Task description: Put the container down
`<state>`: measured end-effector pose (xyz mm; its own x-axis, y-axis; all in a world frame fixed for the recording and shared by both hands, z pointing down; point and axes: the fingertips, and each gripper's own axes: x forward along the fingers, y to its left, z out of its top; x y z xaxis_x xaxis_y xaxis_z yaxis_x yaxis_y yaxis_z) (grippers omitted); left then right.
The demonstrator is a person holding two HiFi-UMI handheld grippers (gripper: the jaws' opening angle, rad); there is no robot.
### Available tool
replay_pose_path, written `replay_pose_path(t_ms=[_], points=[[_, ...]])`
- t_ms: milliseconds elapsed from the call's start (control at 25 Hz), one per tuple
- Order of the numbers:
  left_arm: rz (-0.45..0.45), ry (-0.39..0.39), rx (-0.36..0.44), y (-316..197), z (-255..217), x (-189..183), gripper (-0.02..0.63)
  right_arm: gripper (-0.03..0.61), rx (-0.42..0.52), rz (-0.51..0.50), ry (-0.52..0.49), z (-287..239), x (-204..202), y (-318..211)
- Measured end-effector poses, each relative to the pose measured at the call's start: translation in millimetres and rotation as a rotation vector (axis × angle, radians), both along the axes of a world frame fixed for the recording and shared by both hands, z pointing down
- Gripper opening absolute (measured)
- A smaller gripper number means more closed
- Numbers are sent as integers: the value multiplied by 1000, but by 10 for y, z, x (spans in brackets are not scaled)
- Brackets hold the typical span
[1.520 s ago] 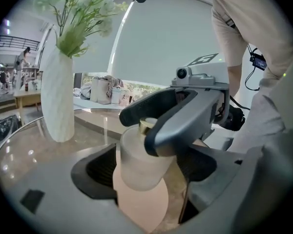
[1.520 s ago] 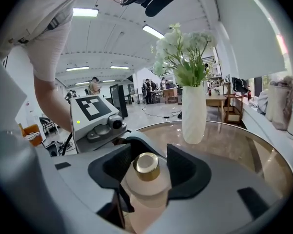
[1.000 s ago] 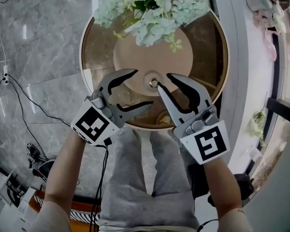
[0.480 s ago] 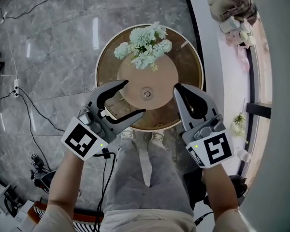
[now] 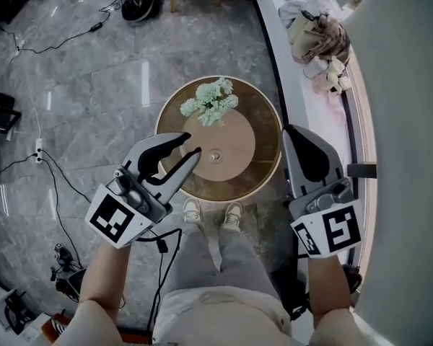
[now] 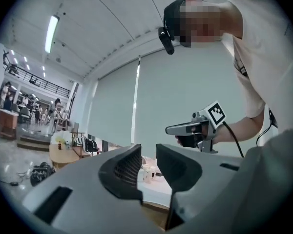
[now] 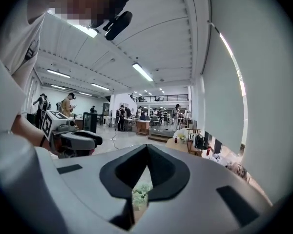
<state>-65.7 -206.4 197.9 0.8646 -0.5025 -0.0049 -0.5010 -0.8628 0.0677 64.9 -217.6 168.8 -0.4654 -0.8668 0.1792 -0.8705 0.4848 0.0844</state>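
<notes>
Grey jaws over the round table (image 5: 268,166).
My left gripper (image 5: 192,145), just closing, stands slightly apart, empty; right gripper (image 5: 289,130) is together.

You're holding the left gripper (image 5: 193,144), its empty jaws having just been closing, and the closed right gripper (image 5: 289,132) above a round table (image 5: 267,166) carrying flowers (image 5: 211,101).

Open passage over the near and right rim of the round table (image 5: 265,166). Blocked on the far half by the flower bunch (image 5: 211,101), and mid-table by the knob (image 5: 215,156) on the tan disc (image 5: 237,144). Hemmed at right by a cluttered ledge (image 5: 278,42); cables (image 5: 54,186) across the floor (image 5: 94,85) at left.
</notes>
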Motion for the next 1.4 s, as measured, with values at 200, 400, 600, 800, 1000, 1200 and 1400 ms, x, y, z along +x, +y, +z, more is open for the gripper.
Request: replay_pose_path(t_ms=[200, 400, 600, 800, 1000, 1200, 1400], points=[[-30, 15, 49, 105, -750, -92, 38, 7, 95, 8, 9, -889, 4, 127], [-37, -8, 107, 281, -1232, -148, 24, 6, 168, 4, 15, -1464, -16, 347], [-123, -12, 115, 456, -1614, -302, 8, 7, 206, 0, -21, -1910, -35, 670], [-206, -28, 154, 663, -1717, -322, 8, 7, 195, -26, -25, -1958, -80, 968], [-246, -66, 171, 822, -1691, -308, 8, 8, 153, -45, -39, -1846, -90, 1155], [-261, -133, 172, 910, -1516, -343, 8, 8, 113, -61, -48, -1651, -93, 1256], [-272, -137, 135, 943, -1401, -339, 8, 6, 94, -89, -37, -1535, -153, 1277]])
